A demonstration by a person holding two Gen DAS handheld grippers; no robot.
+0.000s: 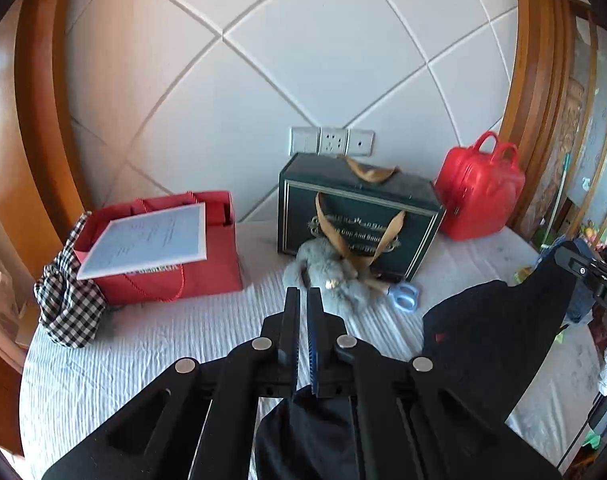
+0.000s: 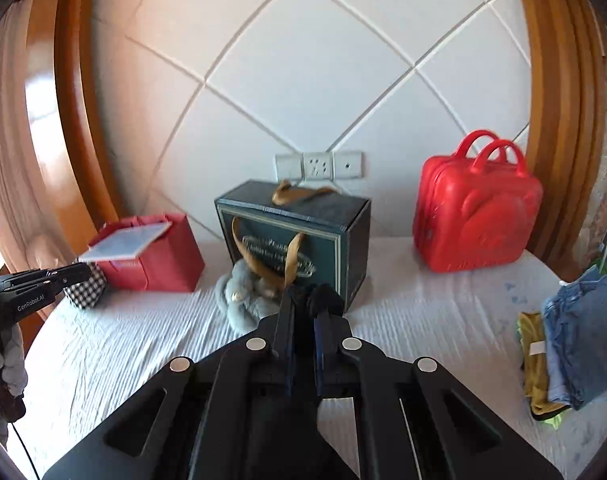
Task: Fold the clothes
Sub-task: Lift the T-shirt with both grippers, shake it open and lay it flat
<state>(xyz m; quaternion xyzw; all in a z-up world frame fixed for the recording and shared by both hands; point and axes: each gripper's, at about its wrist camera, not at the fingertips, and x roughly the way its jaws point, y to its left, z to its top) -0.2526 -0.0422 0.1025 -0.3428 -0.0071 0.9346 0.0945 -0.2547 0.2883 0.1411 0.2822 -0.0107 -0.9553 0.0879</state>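
Left wrist view: the left gripper (image 1: 303, 300) has its fingers drawn narrow, pinching a black garment (image 1: 495, 344) that hangs below them and stretches across to the right gripper (image 1: 583, 270) at the frame's right edge. In the right wrist view the right gripper (image 2: 303, 308) likewise has its fingers closed on a bunch of the black cloth (image 2: 323, 298).

Below lies a bed (image 2: 123, 344) with a ribbed white sheet, bare across its near and middle part. Along the far edge, against the padded wall, stand a red paper bag (image 1: 175, 264) with a pale sheet of paper (image 1: 151, 240) on top, a dark green gift box (image 1: 359, 216) with gold ribbon handles, and a red hard case (image 1: 479, 196). A checked cloth (image 1: 67, 300) sits at the bag's left, a grey plush toy (image 1: 331, 276) and blue scissors (image 1: 403, 296) just before the box. Folded jeans (image 2: 583, 332) and other clothes pile at the right edge.

The left gripper's side reads "GenRobot.AI" (image 2: 30, 303); the box's gold lettering is too blurred to read.
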